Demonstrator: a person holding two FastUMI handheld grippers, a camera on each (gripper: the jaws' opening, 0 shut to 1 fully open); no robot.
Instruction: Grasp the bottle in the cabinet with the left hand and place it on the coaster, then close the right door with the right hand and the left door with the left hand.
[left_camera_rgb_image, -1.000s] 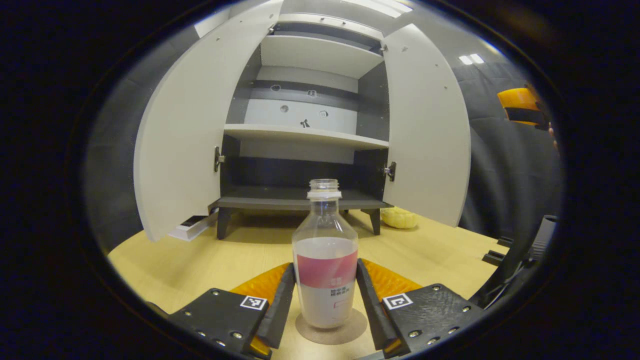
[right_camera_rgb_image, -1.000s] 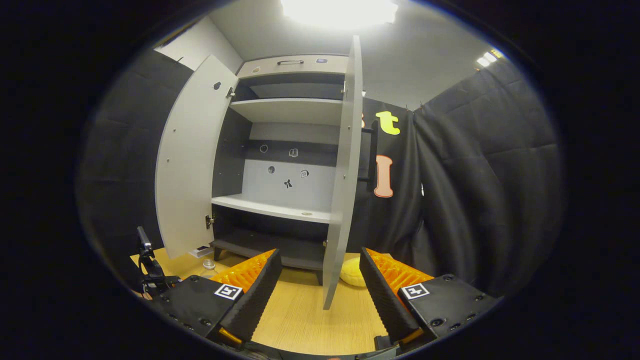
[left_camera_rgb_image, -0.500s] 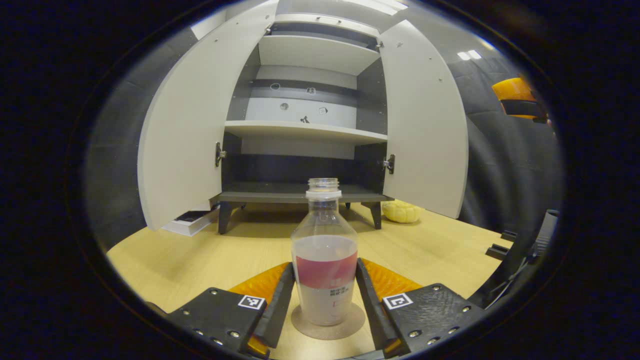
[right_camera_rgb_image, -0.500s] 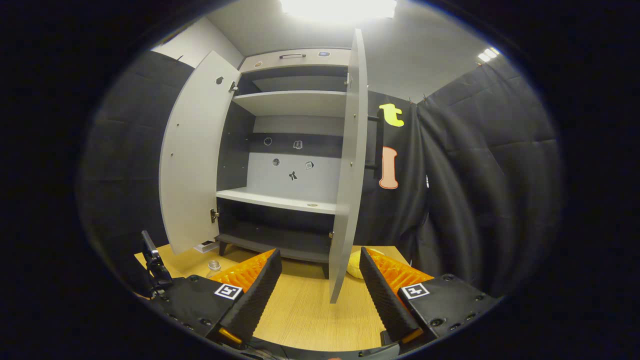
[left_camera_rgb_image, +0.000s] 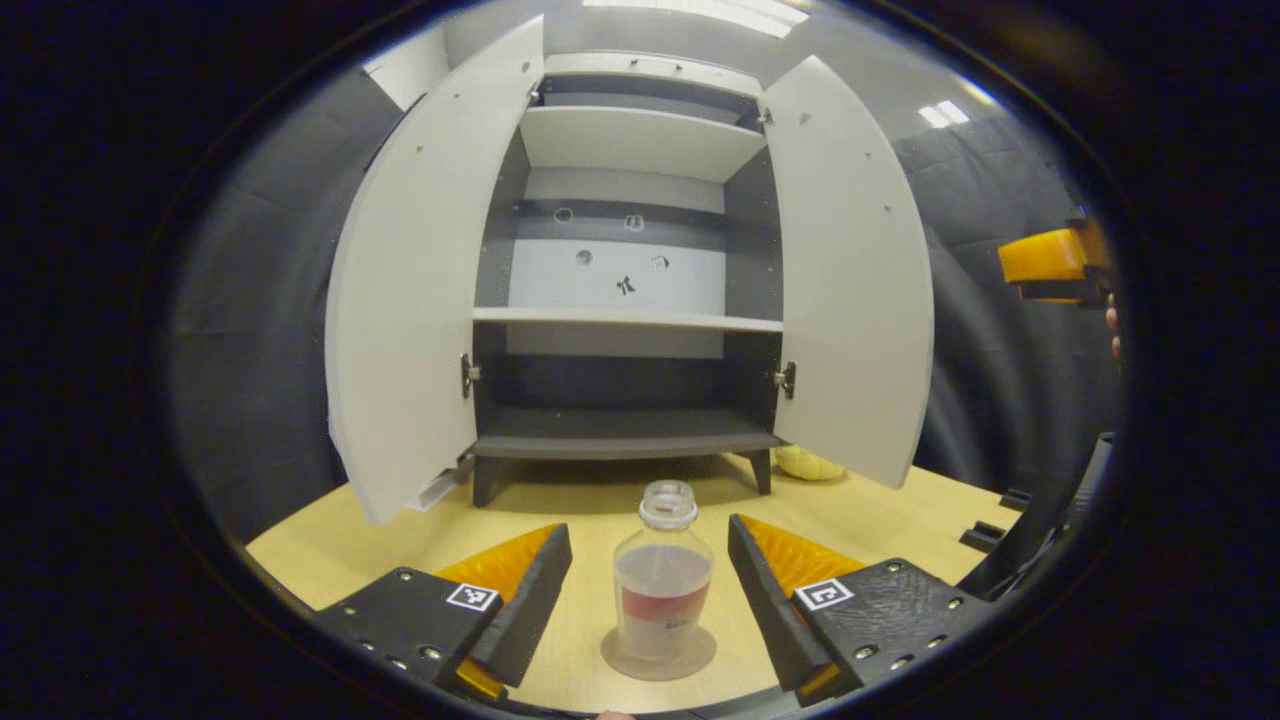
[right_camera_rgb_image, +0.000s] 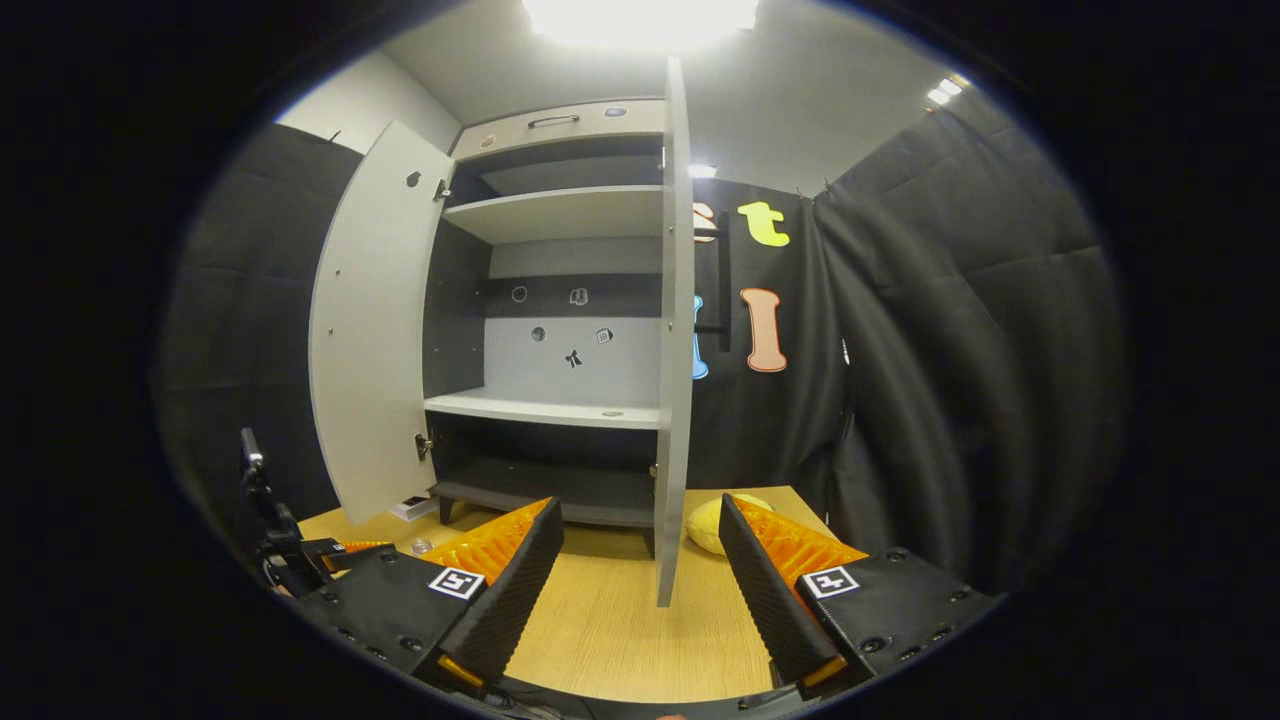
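While the wooden counter (left_camera_rgb_image: 880, 505) carries a cabinet (left_camera_rgb_image: 625, 300) with both doors open against black cloth walls, the bottle (left_camera_rgb_image: 662, 590) stands upright on the coaster (left_camera_rgb_image: 700, 655). The left tool (left_camera_rgb_image: 648, 580) gapes wide, clear of the bottle. The right tool (right_camera_rgb_image: 640, 570) is open, empty, facing the right door's (right_camera_rgb_image: 672, 400) edge.

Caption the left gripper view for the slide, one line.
Open left hand-held gripper flanks the clear plastic bottle standing on the round brown coaster, before the open white cabinet.
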